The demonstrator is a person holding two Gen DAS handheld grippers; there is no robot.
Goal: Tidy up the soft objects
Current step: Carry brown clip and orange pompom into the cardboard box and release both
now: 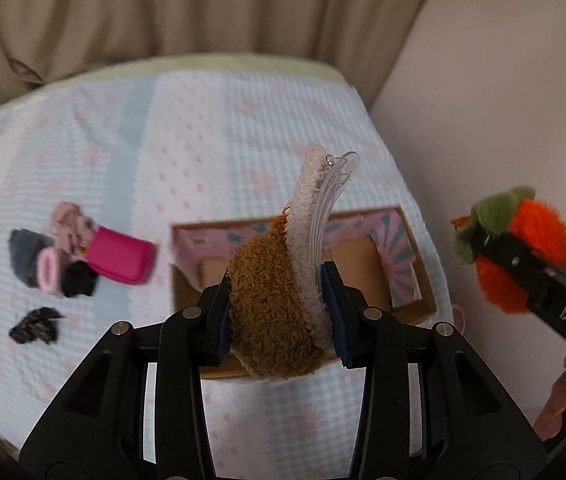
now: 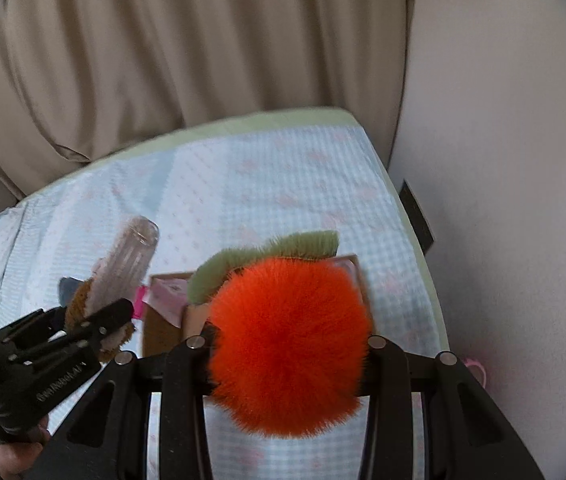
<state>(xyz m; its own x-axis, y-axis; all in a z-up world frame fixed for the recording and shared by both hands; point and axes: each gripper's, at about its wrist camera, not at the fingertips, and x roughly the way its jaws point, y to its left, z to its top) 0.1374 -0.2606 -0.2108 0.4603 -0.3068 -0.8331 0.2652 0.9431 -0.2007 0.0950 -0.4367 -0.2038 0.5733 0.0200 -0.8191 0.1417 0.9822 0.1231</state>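
My left gripper [image 1: 279,312] is shut on a brown and beige plush hair clip [image 1: 271,304] with a clear plastic claw, held above an open cardboard box [image 1: 407,276] with pink lining. My right gripper [image 2: 289,344] is shut on a fluffy orange pom-pom [image 2: 287,340] with green felt leaves, also above the box [image 2: 163,320]. In the left wrist view the pom-pom [image 1: 531,240] hangs to the right of the box, near the wall. In the right wrist view the hair clip [image 2: 119,280] and left gripper sit at lower left.
A pile of soft items lies on the bed at left: a magenta pouch [image 1: 123,258], a grey piece [image 1: 27,252], a pink ring [image 1: 49,272], black pieces [image 1: 37,326]. Beige curtain [image 1: 163,8] hangs behind the bed; a wall [image 1: 503,120] stands at right.
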